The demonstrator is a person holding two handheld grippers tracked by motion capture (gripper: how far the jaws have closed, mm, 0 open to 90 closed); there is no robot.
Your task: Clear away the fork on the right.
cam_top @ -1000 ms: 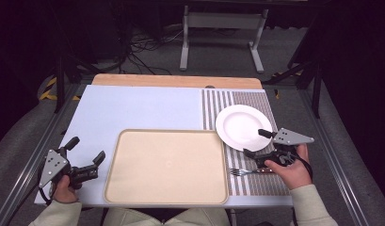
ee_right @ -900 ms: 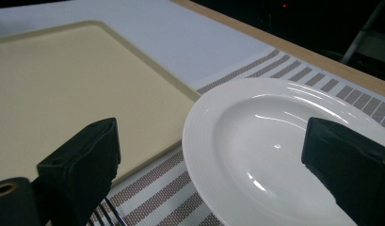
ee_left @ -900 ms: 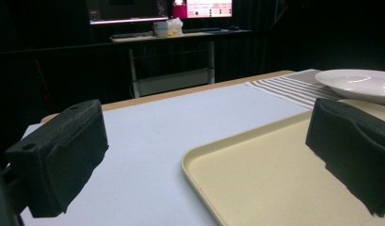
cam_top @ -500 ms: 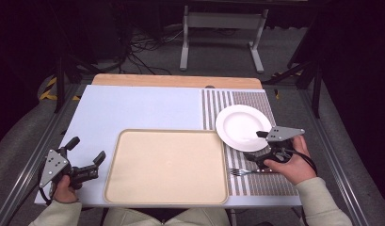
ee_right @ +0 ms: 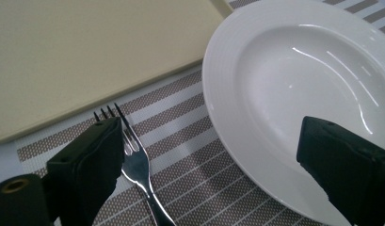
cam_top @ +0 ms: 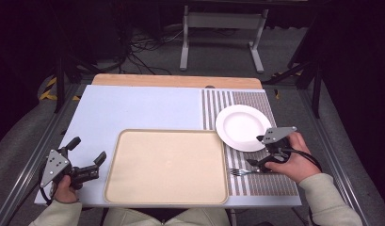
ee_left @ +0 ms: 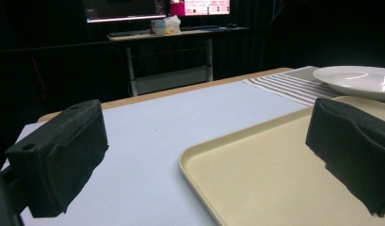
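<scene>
A white plate (cam_top: 243, 127) lies on a striped placemat (cam_top: 270, 184) at the right. A metal fork (cam_top: 244, 172) rests on the mat just in front of it, tines toward the beige tray (cam_top: 166, 165). My right gripper (cam_top: 255, 150) hovers open between the plate's near rim and the fork. In the right gripper view the fork (ee_right: 133, 160) lies by the left jaw and the plate (ee_right: 298, 94) behind the right jaw, with nothing held in the right gripper (ee_right: 216, 174). My left gripper (cam_top: 89, 149) rests open left of the tray, and the left gripper (ee_left: 209, 160) holds nothing.
A pale blue mat (cam_top: 133, 108) covers the table's left and middle, with a wooden strip (cam_top: 176, 81) along the far edge. The tray's rim (ee_left: 199, 165) lies between the left jaws, the plate (ee_left: 355, 77) beyond. A metal stand (cam_top: 218, 28) and cables are on the floor behind.
The right gripper has shifted slightly left along the plate's near rim, above the fork. The left gripper has stayed where it was.
</scene>
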